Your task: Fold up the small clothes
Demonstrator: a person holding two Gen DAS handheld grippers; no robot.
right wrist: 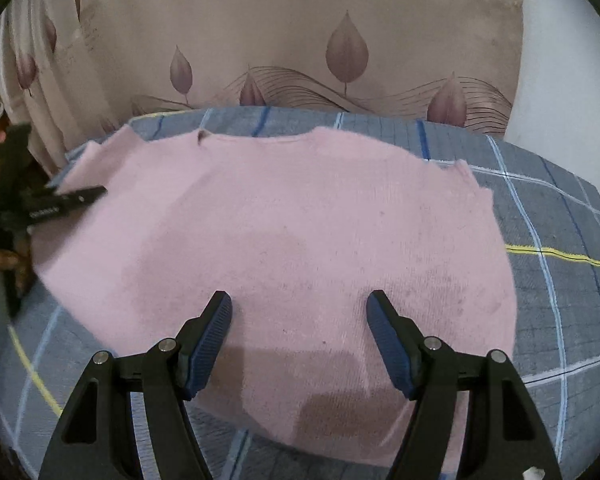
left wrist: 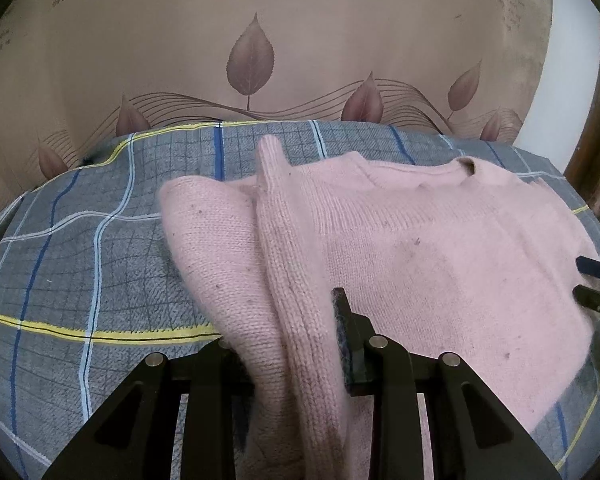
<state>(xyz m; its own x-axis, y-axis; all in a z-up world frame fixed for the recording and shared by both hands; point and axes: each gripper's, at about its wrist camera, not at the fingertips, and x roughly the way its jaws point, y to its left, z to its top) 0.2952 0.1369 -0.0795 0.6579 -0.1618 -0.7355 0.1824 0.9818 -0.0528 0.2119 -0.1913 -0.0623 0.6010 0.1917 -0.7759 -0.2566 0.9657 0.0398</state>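
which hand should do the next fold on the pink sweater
Left: the left tool is already shut on the pink sweater, its sleeve bunched between the fingers. The right tool is open over the body, holding nothing.

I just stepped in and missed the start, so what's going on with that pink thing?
A person with two handheld grippers is folding a pink sweater spread on a plaid blanket. The left gripper is shut on a bunched sleeve at the sweater's left side, lifted over the body. The right gripper hovers open above the lower body, holding nothing.
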